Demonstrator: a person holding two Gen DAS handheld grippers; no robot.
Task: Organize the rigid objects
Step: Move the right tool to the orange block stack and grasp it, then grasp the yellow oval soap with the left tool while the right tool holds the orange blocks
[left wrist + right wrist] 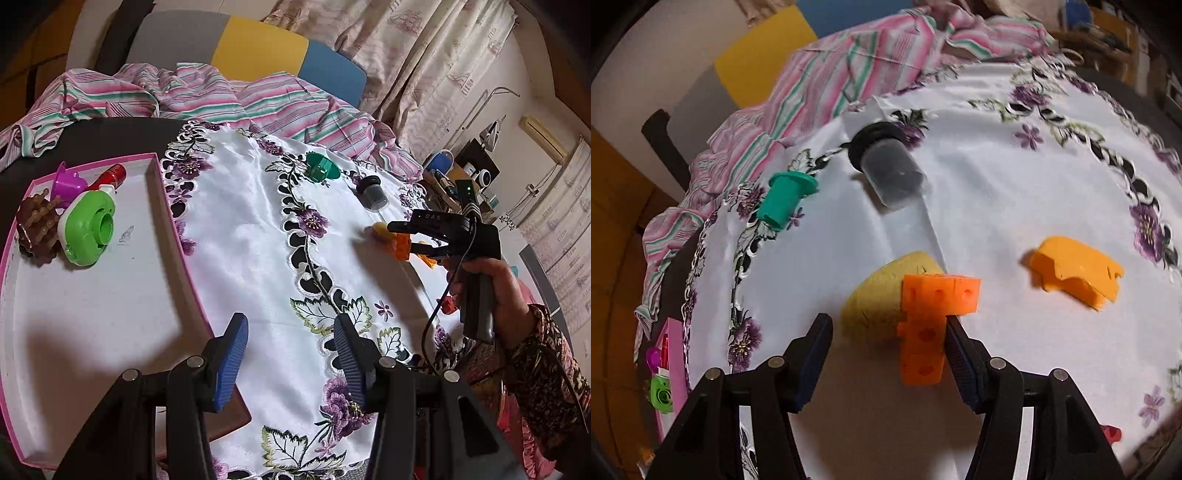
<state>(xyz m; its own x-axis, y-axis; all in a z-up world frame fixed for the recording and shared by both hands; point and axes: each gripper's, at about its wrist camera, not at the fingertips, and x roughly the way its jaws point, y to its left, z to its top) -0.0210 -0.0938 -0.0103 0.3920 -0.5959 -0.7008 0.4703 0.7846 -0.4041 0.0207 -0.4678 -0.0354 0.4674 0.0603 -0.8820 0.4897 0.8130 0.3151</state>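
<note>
Orange block [932, 325] — holed L-shape plastic, touching one right tongs [888, 354] pad, jaws parted | left tongs [291, 363] — wide, empty

Warm indoor light falls from above and behind me — my left claw [291, 354] throws a soft, broad shadow just ahead of itself over the pink box [92, 295]. The satin cloth [236, 229] shows mild glare. My right claw [886, 354] sees slight blur further ahead; both views bend and darken at the edges.
</note>
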